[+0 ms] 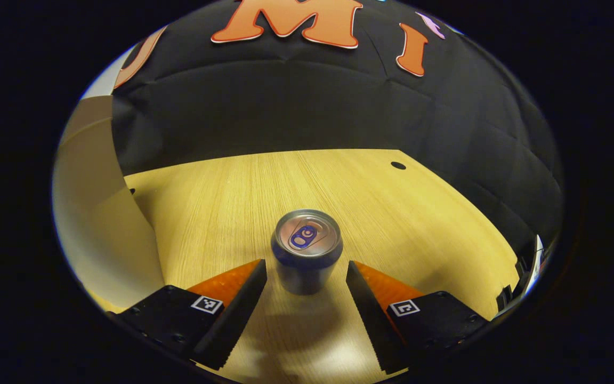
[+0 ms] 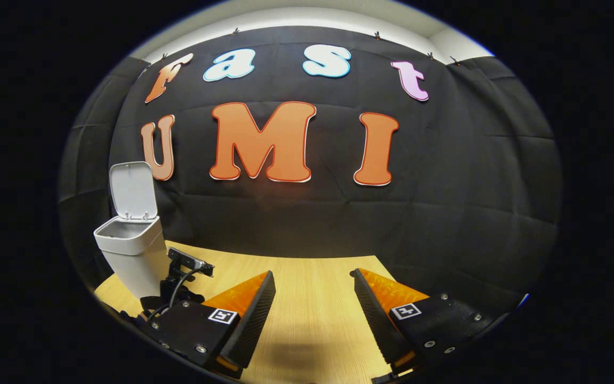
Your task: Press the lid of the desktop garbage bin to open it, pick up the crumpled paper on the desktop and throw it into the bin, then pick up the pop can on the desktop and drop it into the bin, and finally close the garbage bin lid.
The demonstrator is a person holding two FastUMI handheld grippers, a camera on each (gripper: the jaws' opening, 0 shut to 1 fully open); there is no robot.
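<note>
On the one wooden surface (image 2: 312,288) you had one white bin (image 2: 132,250) at the left with its lid (image 2: 132,191) up, two grippers, left (image 1: 306,269) and right (image 2: 313,280), jaws apart, and one upright can (image 1: 307,250) between the left jaws, untouched.

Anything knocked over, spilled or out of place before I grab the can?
Nothing stands out. The can stands upright on the table, between the open jaws of the left gripper, untouched. The bin stands upright, lid raised. Right gripper is open, empty.

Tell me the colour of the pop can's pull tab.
Blue, on the silver top of the pop can; the left gripper view shows it best.
</note>
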